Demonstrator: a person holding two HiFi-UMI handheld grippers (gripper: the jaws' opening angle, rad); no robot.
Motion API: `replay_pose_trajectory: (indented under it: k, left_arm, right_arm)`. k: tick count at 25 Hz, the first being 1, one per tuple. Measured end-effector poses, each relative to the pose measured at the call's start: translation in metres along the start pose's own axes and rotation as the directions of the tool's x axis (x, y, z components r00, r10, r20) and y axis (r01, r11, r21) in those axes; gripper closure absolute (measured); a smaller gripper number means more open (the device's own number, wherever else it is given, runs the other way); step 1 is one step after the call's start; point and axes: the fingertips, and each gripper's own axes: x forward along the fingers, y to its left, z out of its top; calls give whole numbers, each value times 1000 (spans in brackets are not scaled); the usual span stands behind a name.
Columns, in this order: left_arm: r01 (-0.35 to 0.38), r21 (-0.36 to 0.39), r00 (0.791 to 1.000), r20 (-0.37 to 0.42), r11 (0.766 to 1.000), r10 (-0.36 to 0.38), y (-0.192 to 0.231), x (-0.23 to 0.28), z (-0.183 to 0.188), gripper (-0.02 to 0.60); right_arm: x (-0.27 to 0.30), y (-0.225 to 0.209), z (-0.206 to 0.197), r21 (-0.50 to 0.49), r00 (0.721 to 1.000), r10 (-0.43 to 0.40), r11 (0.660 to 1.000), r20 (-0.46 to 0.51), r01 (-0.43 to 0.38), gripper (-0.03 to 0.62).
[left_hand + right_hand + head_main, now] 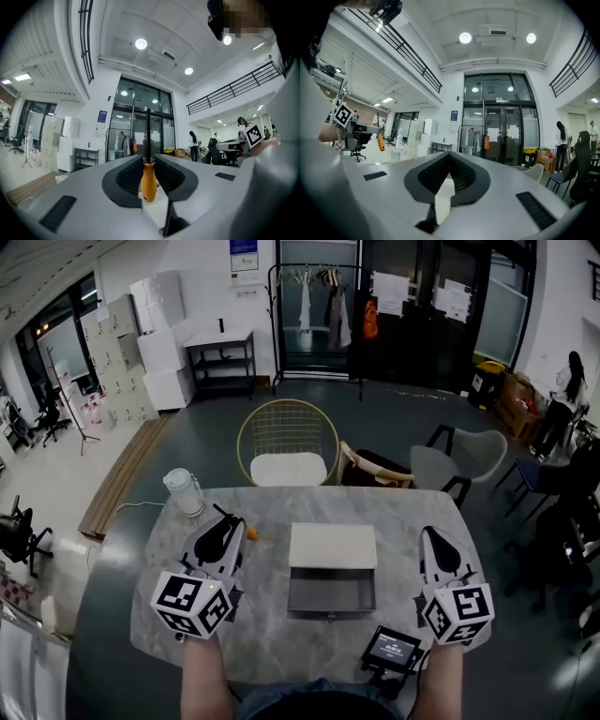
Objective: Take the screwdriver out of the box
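My left gripper [232, 521] hangs above the left part of the marble table [169, 615], shut on a screwdriver [251, 532] with an orange handle. In the left gripper view the orange handle [149, 180] stands upright between the pads, and its dark shaft rises above the jaws. The box [333, 546] lies at the table's middle, white on top, with its grey drawer [331, 593] pulled out toward me and looking empty. My right gripper [437, 542] hovers to the right of the box, its jaws shut together with nothing between them [449, 155].
A white kettle [185, 491] stands at the table's far left corner. A small black device with a screen [392, 649] sits at the near edge, by the right gripper. A gold wire chair [286, 442] and grey chairs [459, 460] stand behind the table.
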Motion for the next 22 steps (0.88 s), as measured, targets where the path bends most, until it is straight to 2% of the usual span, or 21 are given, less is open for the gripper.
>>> replay_pose_trajectory:
  k: [8, 22]
  left_arm:
    - [4, 6, 997, 78, 1000, -5, 3, 5, 17, 497]
    - [62, 13, 995, 81, 998, -63, -16, 24, 16, 497]
  right_arm:
    - [5, 0, 6, -23, 999, -32, 999, 29, 33, 569]
    - [8, 0, 9, -36, 999, -44, 998, 29, 45, 569]
